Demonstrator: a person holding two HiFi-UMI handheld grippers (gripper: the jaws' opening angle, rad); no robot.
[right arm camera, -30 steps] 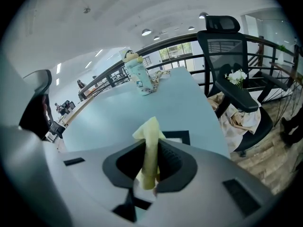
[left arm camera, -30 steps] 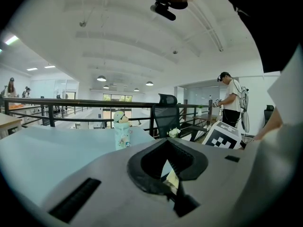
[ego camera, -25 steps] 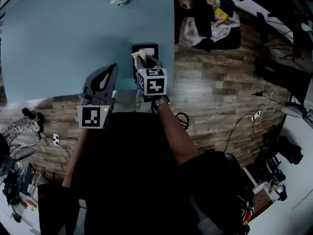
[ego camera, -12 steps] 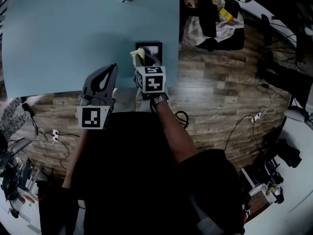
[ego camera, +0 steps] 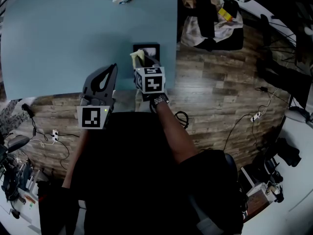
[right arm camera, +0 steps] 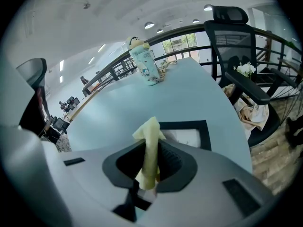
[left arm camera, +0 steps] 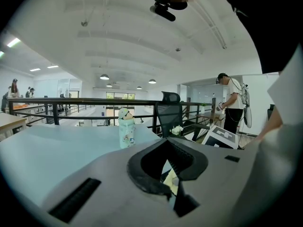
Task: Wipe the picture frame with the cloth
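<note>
Right gripper (right arm camera: 151, 163): clamped on pale yellow cloth (right arm camera: 150, 134), held over near right corner of table (ego camera: 73, 38).
Left gripper (left arm camera: 166, 171): jaws together, nothing held, at table's near edge.
Picture frame (ego camera: 152, 49): laid flat at table's near right corner.
Risk: frame, unbraced, could be shoved off table edge; cloth could be dragged from pinch.
Materials: cloth soft, bunched; frame black, rectangular; table smooth, blue.

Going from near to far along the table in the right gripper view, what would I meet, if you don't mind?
The yellow cloth pinched in the right tool → the black picture frame lying flat on the table → the patterned bottle standing further back.
</note>
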